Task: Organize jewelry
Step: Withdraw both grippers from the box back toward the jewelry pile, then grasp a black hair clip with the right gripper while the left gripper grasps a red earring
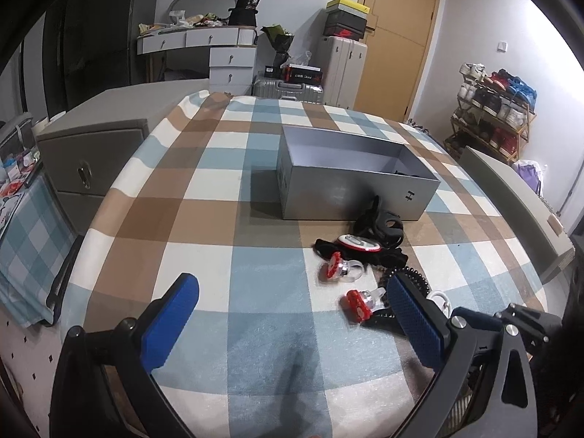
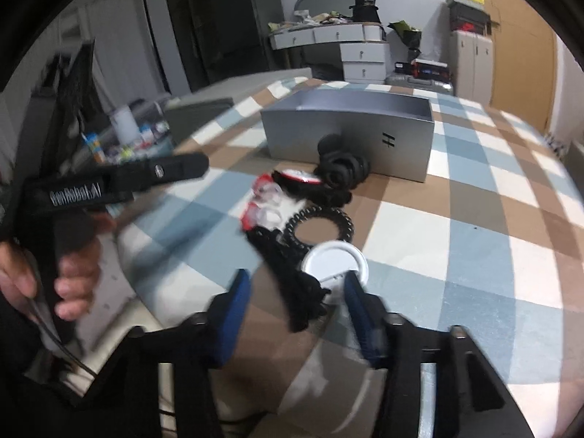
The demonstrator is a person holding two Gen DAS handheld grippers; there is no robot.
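Beyond both pairs of fingers, the checked tablecloth (image 1: 204, 219) covers the whole work surface, a soft bed that keeps small pieces from rolling. Well ahead of the fingertips stands the open grey box (image 1: 350, 179), its long wall facing the grippers and its top open, probably the place the jewelry is meant to end up.

Between the box and the fingers lies the loose pile. Touching the box's near wall is a black coiled band (image 2: 343, 168); just nearer sits a red-and-white round piece (image 1: 359, 242), then two clear rings with red tops (image 1: 341, 268), (image 1: 359, 303). A black spiral hair tie (image 2: 321, 224) lies flat just ahead of the right fingers, and a white ring-shaped piece (image 2: 334, 261) sits closest of all.

The right gripper (image 2: 295, 306) points down at the white piece and at a dark strap-like item (image 2: 303, 292) lying in the gap. Its blue pads (image 2: 233, 314) stand only partly apart; the right pad is at the white piece's edge, but blur hides whether either presses on anything, so I judge nothing is gripped yet.

The left gripper (image 1: 292, 317) has its fingers (image 1: 171, 317) spread wide over bare cloth and holds nothing; the rings lie just inside its right finger. A hand (image 2: 69, 284) grips its handle, apparently waiting.
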